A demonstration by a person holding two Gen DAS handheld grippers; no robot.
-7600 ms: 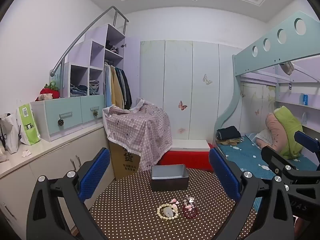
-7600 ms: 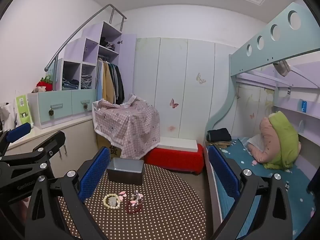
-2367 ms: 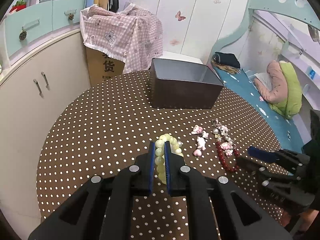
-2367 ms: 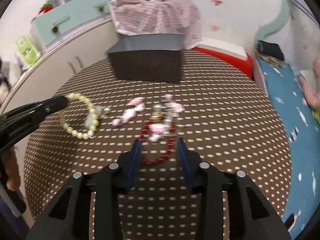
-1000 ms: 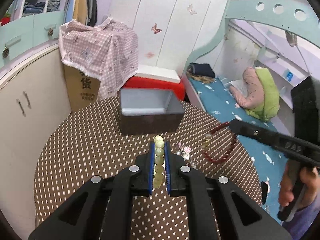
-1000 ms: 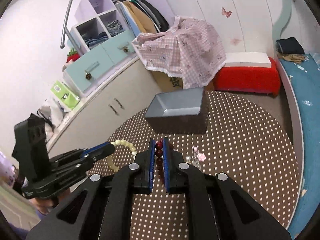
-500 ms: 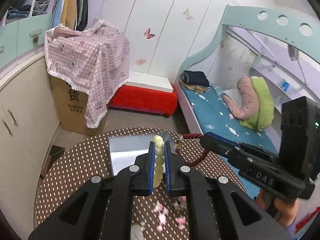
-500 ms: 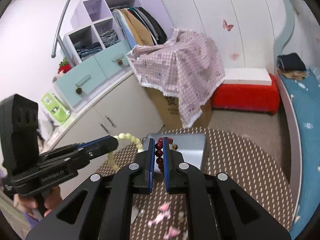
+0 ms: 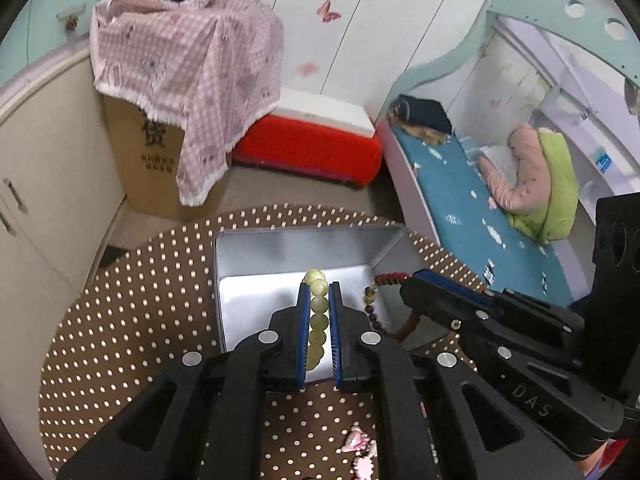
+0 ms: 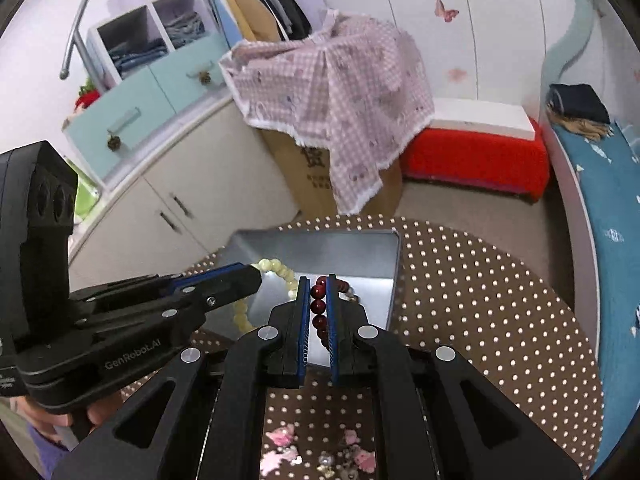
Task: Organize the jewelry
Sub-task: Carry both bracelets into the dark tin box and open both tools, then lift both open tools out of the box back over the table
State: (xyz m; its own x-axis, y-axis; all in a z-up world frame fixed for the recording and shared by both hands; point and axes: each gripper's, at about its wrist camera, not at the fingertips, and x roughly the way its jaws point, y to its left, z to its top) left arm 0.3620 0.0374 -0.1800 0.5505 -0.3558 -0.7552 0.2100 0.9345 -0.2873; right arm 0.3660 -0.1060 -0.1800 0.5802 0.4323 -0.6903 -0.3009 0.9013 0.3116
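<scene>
- Polka-dot brown table (image 9: 132,316) carries a grey metal box (image 9: 280,252); pink charms (image 10: 280,440) lie near my wrists
- my left gripper (image 9: 319,300) clamps the pale green bracelet (image 9: 316,320) over the box
- my right gripper (image 10: 319,292) pinches the red bead bracelet (image 10: 319,308) beside it

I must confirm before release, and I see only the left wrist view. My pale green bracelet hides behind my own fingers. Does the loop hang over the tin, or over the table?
Observer: In the right wrist view, the pale green bracelet hangs as a full loop from the left gripper, over the open metal tin.
Operator: And what does the right gripper hold?
Observer: The right gripper is shut on the dark red bracelet, beads clamped between its pads, also above the tin.
Operator: What remains on the table?
Observer: Pink charms and other small pieces lie on the dotted cloth, nearer than the tin.
</scene>
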